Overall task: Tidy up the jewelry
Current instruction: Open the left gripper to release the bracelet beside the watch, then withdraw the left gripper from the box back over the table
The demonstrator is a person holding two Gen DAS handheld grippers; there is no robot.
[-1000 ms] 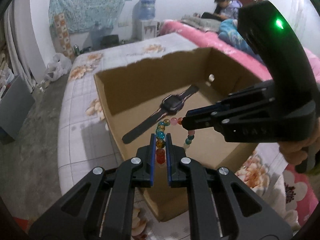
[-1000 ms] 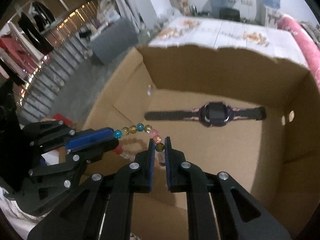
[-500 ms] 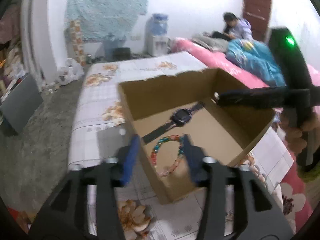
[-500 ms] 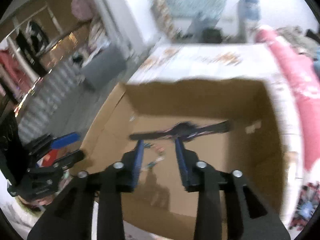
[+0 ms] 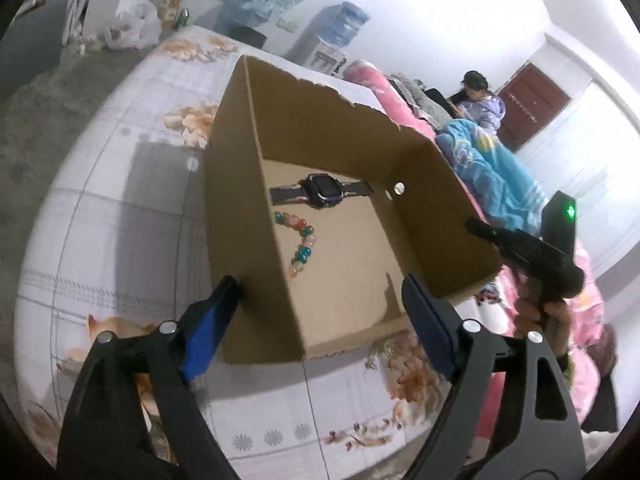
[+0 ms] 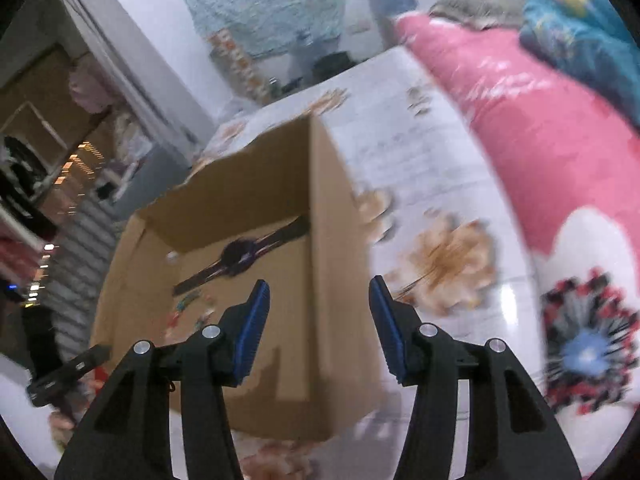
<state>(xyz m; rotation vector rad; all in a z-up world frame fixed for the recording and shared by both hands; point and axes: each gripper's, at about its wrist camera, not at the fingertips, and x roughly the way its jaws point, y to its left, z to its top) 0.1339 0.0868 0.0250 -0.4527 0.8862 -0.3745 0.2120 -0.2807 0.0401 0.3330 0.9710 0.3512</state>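
Note:
An open cardboard box [image 5: 240, 184] stands on the floral bedsheet. Inside it lie a dark smartwatch [image 5: 322, 191] and a multicoloured bead bracelet [image 5: 301, 246], partly hidden by the box's left wall. My left gripper [image 5: 320, 324] is open and empty, held back above the box's near corner. My right gripper [image 6: 318, 326] is open and empty, above the box's [image 6: 328, 264] right wall; the watch [image 6: 240, 254] shows blurred inside. The right gripper also shows at the right of the left wrist view [image 5: 520, 248].
The box sits on a bed with a white floral sheet [image 5: 112, 240]. A pink blanket [image 6: 540, 152] and blue bedding [image 5: 492, 176] lie to the right. A person [image 5: 480, 100] sits at the far end. A water dispenser [image 5: 336, 36] stands by the wall.
Both grippers opened and let go of the bead bracelet, which now lies on the box floor. Both pulled back out of the box; the right one swung to the right.

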